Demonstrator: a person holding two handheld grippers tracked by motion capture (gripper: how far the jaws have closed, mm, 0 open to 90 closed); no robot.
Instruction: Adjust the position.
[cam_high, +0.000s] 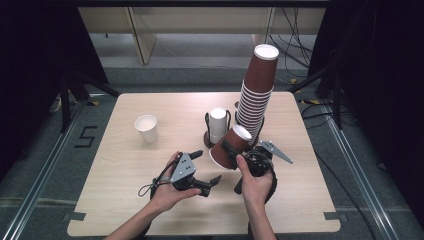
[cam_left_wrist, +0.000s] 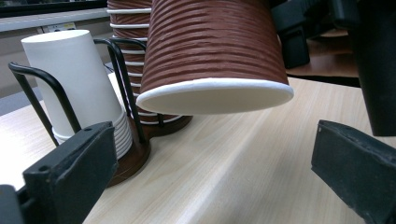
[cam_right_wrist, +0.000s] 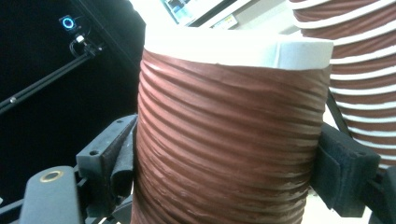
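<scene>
The right gripper (cam_high: 239, 150) has its jaws clamped on the ribbed wall of a single brown paper cup (cam_high: 230, 145), carried tilted, mouth down, above the table (cam_high: 150, 170) just in front of the holder; it looks light, thin-walled and easy to crush, so a gentle squeeze mid-wall suits it. The left gripper (cam_high: 207, 170) hovers nearby with jaws spread, holding nothing. I count one held brown cup, one tall brown stack (cam_high: 255, 95), one short white stack (cam_high: 217, 125) and one loose white cup (cam_high: 146, 128).
</scene>
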